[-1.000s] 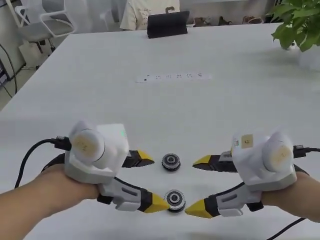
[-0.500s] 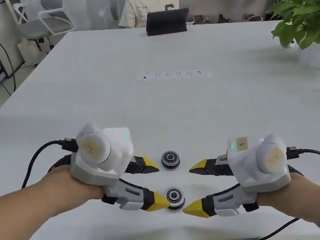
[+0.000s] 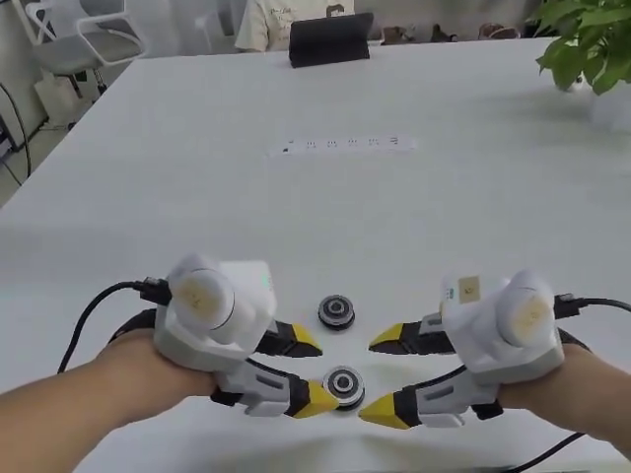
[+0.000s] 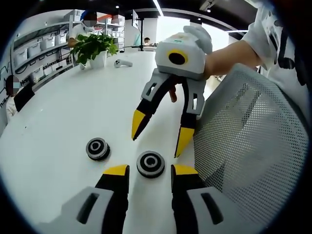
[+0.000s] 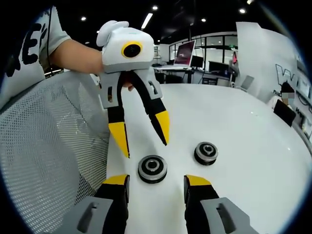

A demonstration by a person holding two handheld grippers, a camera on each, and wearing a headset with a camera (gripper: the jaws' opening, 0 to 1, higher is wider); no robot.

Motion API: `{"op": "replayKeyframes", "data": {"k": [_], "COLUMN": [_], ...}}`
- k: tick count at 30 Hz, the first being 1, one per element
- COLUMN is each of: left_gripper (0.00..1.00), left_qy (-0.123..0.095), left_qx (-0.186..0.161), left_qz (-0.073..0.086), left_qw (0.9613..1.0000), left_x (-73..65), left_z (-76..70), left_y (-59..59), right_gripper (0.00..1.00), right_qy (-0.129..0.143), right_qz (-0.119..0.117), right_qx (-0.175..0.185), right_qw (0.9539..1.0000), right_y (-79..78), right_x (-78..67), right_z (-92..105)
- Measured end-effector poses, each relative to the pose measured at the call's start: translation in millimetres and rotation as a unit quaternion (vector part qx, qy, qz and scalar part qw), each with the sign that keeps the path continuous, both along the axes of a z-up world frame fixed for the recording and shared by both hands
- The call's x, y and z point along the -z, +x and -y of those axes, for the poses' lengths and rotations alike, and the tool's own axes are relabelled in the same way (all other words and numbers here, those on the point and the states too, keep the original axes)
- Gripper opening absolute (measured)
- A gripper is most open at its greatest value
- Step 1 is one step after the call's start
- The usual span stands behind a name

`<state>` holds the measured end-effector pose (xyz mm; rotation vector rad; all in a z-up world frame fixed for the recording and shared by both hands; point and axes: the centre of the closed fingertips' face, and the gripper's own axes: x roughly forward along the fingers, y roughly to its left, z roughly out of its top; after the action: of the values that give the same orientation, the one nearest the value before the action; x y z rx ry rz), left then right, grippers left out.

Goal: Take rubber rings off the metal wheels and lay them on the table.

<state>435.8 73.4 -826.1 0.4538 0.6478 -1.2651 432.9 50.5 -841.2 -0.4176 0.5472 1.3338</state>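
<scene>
One wheel (image 3: pixel 343 384): rigid metal, may slide.
Rubber ring (image 4: pixel 140 165): likely soft; pinch outer rim.
Left gripper (image 3: pixel 320 371), right gripper (image 3: pixel 373 379): released, empty.

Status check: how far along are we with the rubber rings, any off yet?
Done: nothing yet; the near wheel and far wheel both appear to wear their black rings. In hand: the left gripper and right gripper are open, flanking the near wheel without touching it. Left: strip both rings and lay them on the table.
</scene>
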Motion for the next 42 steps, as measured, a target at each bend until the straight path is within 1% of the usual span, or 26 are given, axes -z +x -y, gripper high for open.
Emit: {"op": "replayKeyframes", "data": {"k": [6,10,22,27,29,34,37,42], "left_gripper": [0.26,0.23,0.15,0.13,0.12,0.11,0.1,0.09], "left_qy": [-0.001,-0.002,-0.004,0.003,0.002,0.007,0.011,0.004], "left_qx": [0.002,0.005,0.012,0.014,0.013,0.018,0.021,0.016], "left_qz": [-0.004,-0.008,-0.012,-0.008,-0.004,0.009,0.021,0.022], "left_qw": [1.0,1.0,0.9998,0.9999,0.9999,0.9998,0.9995,0.9996], "left_x": [2.9,4.9,8.6,12.2,12.2,12.9,13.4,13.3], "left_z": [2.6,5.0,12.7,13.7,14.6,15.6,15.6,15.1], "left_y": [-0.7,-1.9,-2.9,-2.4,-1.2,-1.1,-0.4,0.6], "right_gripper": [0.4,0.38,0.38,0.38,0.38,0.38,0.37,0.37], "right_qy": [-0.003,0.0,0.0,-0.001,-0.001,-0.002,-0.001,-0.002], "right_qz": [-0.003,-0.007,-0.01,-0.011,-0.01,-0.01,-0.009,-0.007], "right_qx": [-0.005,-0.004,-0.005,-0.003,-0.003,-0.003,-0.003,-0.009], "right_qw": [1.0,1.0,0.9999,0.9999,0.9999,0.9999,1.0,0.9999], "right_y": [-1.1,-1.7,-2.9,-3.1,-3.0,-2.9,-2.9,-4.0], "right_x": [4.5,4.6,6.3,7.1,7.3,7.7,7.5,7.9], "right_z": [-0.7,-1.6,-2.3,-1.9,-1.5,-1.2,-2.4,-5.1]}}
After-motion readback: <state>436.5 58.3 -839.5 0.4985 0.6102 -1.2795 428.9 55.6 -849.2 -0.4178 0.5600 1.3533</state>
